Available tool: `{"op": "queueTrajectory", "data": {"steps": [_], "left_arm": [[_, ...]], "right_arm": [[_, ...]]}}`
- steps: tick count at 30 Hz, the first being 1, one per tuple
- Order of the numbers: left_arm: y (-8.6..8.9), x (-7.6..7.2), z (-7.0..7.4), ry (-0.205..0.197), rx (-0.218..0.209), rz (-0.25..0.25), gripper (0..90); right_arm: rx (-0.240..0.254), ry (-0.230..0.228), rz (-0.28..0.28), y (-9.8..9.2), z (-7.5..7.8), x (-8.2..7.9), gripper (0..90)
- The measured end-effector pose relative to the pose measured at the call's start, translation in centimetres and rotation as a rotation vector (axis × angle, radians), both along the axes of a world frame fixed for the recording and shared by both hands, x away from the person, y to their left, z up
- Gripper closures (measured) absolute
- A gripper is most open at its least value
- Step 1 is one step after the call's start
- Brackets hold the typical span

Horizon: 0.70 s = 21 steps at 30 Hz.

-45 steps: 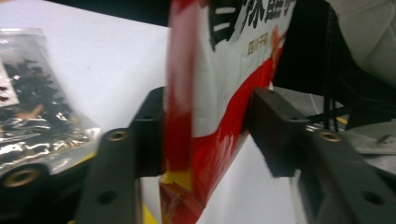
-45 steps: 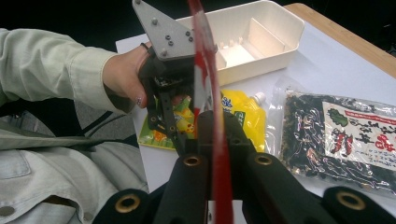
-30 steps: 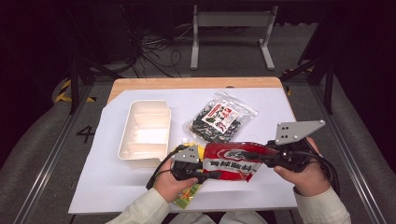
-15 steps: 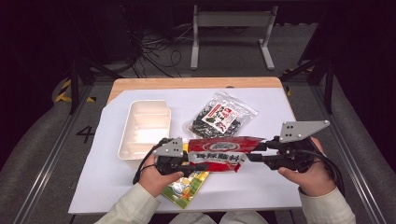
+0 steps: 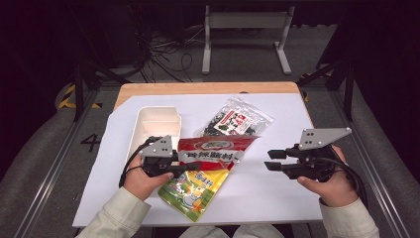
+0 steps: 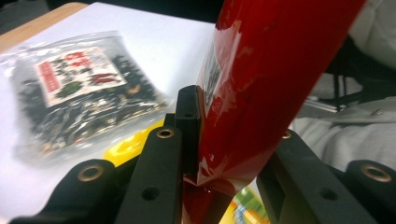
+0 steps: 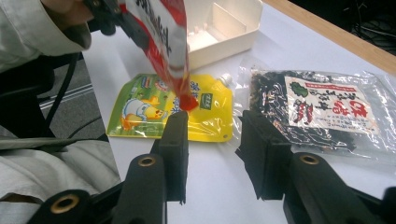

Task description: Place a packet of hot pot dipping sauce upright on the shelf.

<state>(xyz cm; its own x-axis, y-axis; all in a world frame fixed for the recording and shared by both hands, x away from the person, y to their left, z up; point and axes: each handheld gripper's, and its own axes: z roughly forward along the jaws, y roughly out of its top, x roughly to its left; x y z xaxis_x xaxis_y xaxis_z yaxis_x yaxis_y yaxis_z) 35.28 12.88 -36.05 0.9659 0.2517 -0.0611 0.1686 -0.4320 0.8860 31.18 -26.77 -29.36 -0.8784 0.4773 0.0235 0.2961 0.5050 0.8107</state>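
left gripper (image 5: 190,166): jaws clamped on red packet (image 5: 214,149), lifted over yellow pouch (image 5: 195,187) | right gripper (image 5: 270,160): jaws wide, empty, right of packet | seaweed bag (image 5: 235,120) far centre on surface (image 5: 277,198)

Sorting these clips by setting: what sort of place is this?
Probably a lab or data-recording workstation, not a kitchen: a white-covered table with snack packets, loose cables on the floor behind, and metal rails alongside.

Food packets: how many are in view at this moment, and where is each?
3. The red packet hangs clamped in the left gripper. The yellow pouch lies flat beneath it. The clear seaweed bag lies farther back on the table, right of the white tray.
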Motion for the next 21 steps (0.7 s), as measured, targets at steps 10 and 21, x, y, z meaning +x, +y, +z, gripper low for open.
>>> {"op": "queueTrajectory", "data": {"steps": [10,21], "left_arm": [[2.6,1.1,1.1,-0.017,-0.023,0.039,76.1],[5.3,3.0,2.3,-0.034,-0.018,0.088,76.1]], "right_arm": [[-0.002,0.009,-0.037,-1.0,-0.4,0.3,62.8],[-0.013,0.017,-0.081,-2.2,-1.1,0.4,64.8]]}}
